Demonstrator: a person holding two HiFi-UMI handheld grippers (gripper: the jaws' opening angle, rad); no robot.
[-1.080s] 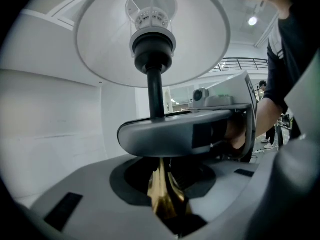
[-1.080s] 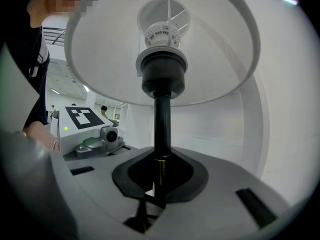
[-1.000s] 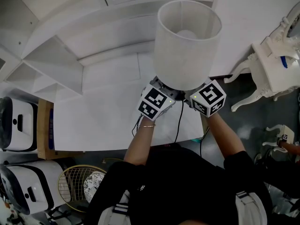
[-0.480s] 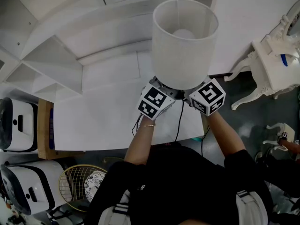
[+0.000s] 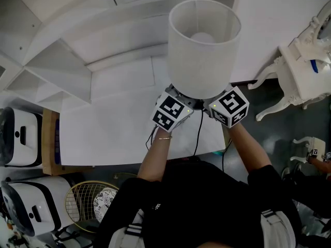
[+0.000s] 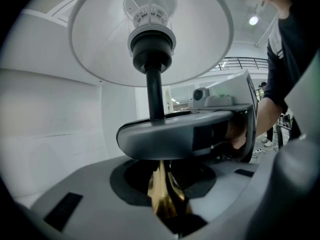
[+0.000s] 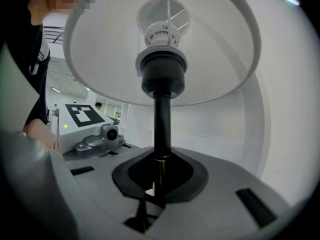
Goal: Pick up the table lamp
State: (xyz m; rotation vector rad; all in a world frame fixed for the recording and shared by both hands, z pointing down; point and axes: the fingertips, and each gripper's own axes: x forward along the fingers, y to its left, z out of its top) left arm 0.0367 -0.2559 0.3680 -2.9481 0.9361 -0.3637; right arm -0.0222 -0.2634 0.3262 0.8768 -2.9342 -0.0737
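One table lamp (image 5: 204, 50), a white drum shade on a thin black stem with a brass lower part, is upright over the near part of the flat white counter (image 5: 114, 133). Two tools meet under its shade. The left hand-held gripper (image 6: 167, 204) is clamped on the brass part, and the right hand-held gripper (image 7: 152, 194) pinches the black stem just above it. One black cord (image 5: 198, 130) trails down across the counter.

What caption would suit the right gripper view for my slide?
Right hand-held gripper clamped on the black stem of a white-shaded table lamp.
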